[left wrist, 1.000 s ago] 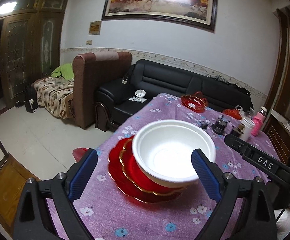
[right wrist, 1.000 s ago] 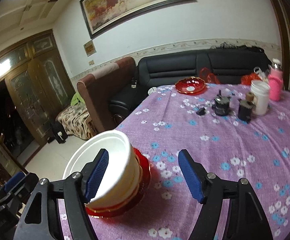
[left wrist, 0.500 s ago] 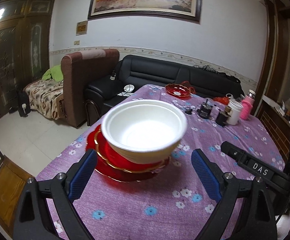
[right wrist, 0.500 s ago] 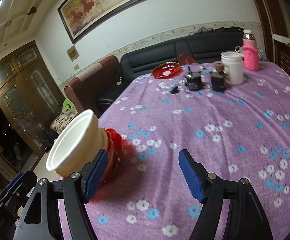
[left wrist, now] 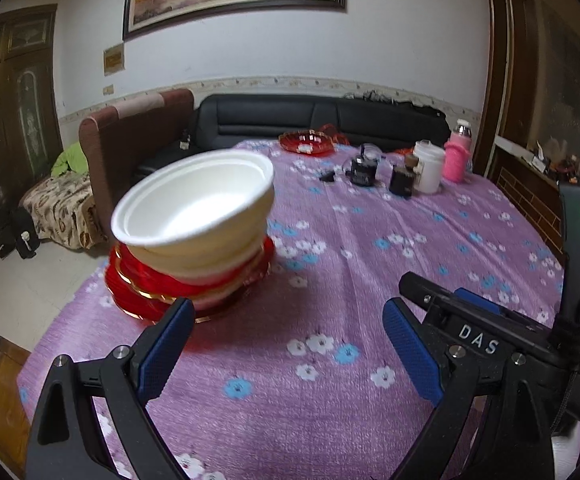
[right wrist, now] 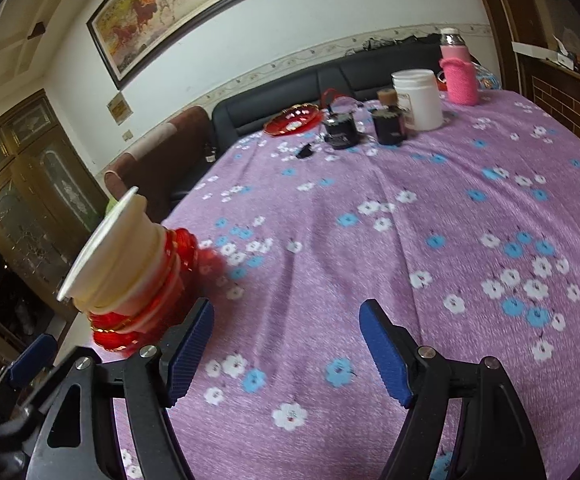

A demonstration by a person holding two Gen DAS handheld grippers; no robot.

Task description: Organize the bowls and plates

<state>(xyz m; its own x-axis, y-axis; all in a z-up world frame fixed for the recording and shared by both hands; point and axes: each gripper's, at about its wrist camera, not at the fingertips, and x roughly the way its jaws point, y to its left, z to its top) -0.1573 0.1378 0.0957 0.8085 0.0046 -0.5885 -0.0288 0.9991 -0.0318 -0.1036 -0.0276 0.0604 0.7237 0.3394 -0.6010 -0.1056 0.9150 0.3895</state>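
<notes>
Left wrist view, white bowls (left wrist: 194,208) nested atop red plates (left wrist: 150,292), both tools spread, empty

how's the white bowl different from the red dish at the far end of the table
The white bowl is plain, opaque and deep; the far red dish is shallow, glossy and looks translucent. The white bowl sits on top of a stack of red plates at the table's near edge; the far red dish rests alone, directly on the purple floral tablecloth. The bowl looks blurred, the dish sharper. Both are round, upright and appear empty.
</notes>
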